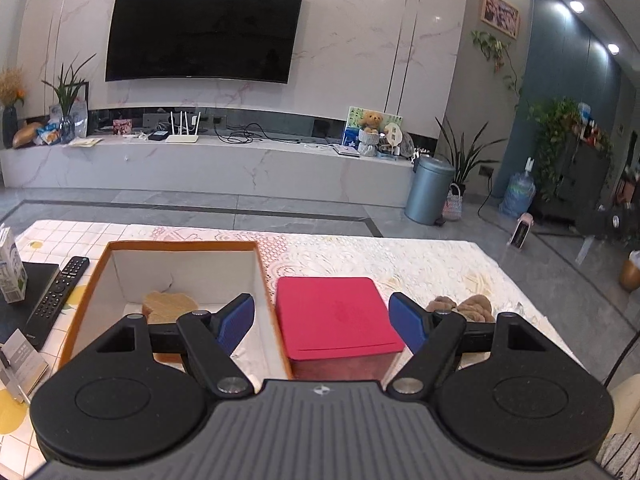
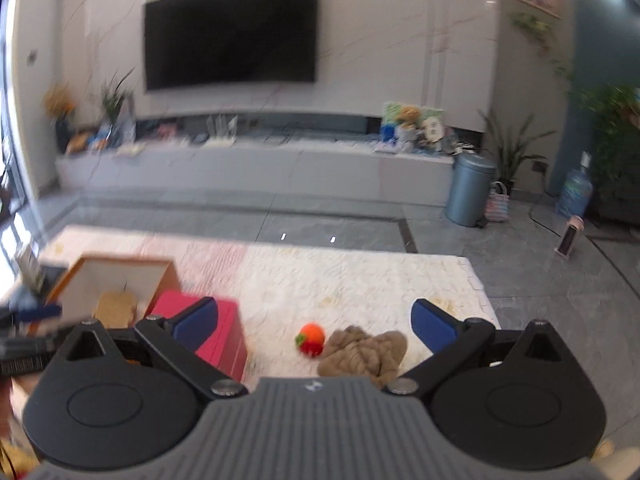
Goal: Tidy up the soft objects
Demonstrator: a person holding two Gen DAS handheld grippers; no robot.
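Both my left fingers [image 1: 322, 320] and right fingers [image 2: 316, 326] were spread apart, empty, reach step: brown plush [image 2: 366, 350] and strawberry toy [image 2: 310, 340] lay on table [image 2: 360, 276], next probably grab one for the open box [image 1: 182, 246].

your left view is sharp and evenly bright under ceiling spotlights [image 1: 576, 6]; your right view is smeared with motion blur. both bend straight lines and darken at the corners.
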